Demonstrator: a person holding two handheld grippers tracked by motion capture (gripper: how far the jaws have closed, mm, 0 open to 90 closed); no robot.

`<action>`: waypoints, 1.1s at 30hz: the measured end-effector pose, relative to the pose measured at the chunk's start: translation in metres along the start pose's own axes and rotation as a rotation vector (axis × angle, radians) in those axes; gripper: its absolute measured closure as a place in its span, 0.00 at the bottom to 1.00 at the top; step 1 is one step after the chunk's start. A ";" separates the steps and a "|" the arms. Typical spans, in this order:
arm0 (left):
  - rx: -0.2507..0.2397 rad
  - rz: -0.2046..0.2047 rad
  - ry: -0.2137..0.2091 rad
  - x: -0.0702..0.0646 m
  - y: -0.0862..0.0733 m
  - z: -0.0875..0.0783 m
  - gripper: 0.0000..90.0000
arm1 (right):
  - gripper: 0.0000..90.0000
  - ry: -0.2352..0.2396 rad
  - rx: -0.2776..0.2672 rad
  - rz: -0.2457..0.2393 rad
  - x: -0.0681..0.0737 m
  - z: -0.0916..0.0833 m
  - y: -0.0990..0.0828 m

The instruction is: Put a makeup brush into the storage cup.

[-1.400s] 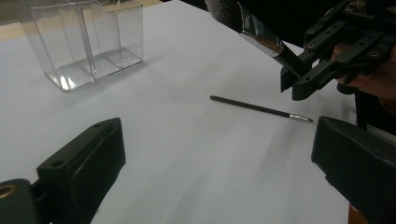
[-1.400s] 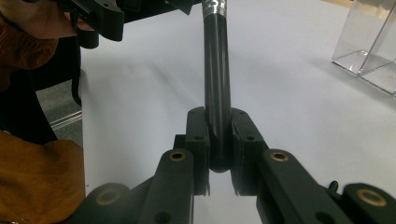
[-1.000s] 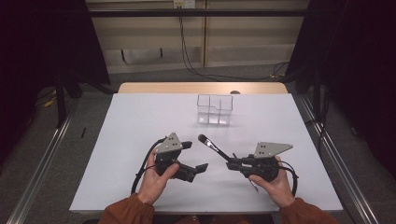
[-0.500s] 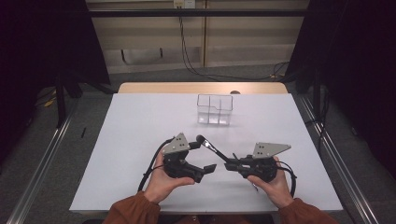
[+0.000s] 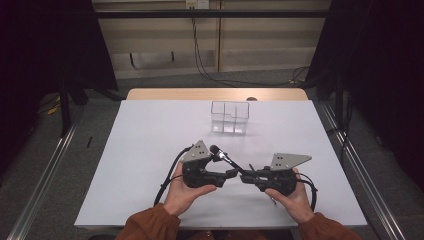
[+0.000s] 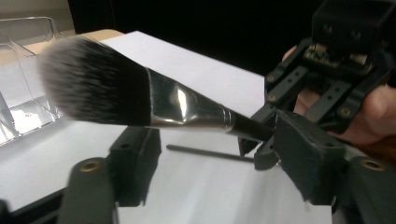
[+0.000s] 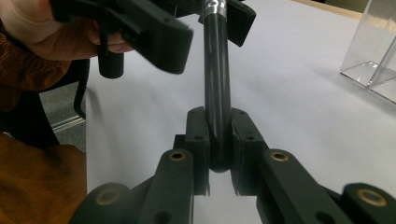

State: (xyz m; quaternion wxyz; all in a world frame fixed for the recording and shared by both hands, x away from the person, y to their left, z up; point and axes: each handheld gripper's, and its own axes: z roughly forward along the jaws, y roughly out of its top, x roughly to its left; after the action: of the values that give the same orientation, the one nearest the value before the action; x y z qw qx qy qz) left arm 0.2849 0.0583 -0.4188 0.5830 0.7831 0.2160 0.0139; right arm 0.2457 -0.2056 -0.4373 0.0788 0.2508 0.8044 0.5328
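Currently a handover in progress, by the look of it. Left to right:

Left gripper sits just left of table centre, jaws aimed at the other tool. They've just been closing and stand about half open. In the left gripper view the makeup brush passes between them, ferrule across the gap; pads look short of contact, so no grip yet as far as I can tell. Probably positioned to take the brush near its head.

Brush runs diagonally between the two tools, above the white table, head up toward the left gripper. Bristles are soft and dense, dark at the root, pale at the tips, cut in a flat rounded shape. Ferrule is polished chrome and tapers; handle is a glossy black round rod.

Right gripper is clamped nearly closed on the handle's butt end; in the right gripper view the rod stands squeezed between the two black pads. Holding it by the tail leaves the front free for the other tool.

Clear plastic organiser, with rigid partitioned walls, stands well apart at the far side, likely the destination.
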 end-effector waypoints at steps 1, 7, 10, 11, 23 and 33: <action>-0.004 -0.006 0.002 0.000 0.000 0.000 0.43 | 0.89 -0.001 0.000 -0.001 0.000 0.000 0.000; -0.036 -0.010 0.003 0.000 0.002 -0.005 0.54 | 0.89 0.003 0.000 -0.001 0.001 0.000 -0.001; -0.042 -0.025 -0.005 0.000 0.002 -0.005 0.59 | 0.89 0.007 -0.002 0.000 0.001 0.001 -0.001; -0.047 -0.031 -0.010 0.000 0.002 -0.005 0.62 | 0.89 0.009 -0.004 0.001 0.001 0.001 -0.001; -0.058 -0.083 -0.056 0.001 0.002 -0.008 0.72 | 0.89 0.025 0.009 -0.010 0.002 0.003 -0.003; -0.075 -0.134 -0.119 -0.001 0.005 -0.010 0.83 | 0.88 0.041 0.031 -0.029 0.005 0.008 -0.004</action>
State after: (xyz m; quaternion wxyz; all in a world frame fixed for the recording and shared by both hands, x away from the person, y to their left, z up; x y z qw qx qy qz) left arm 0.2832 0.0657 -0.4110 0.6234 0.7439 0.2322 -0.0639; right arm 0.2431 -0.1980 -0.4438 0.0662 0.2293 0.8176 0.5239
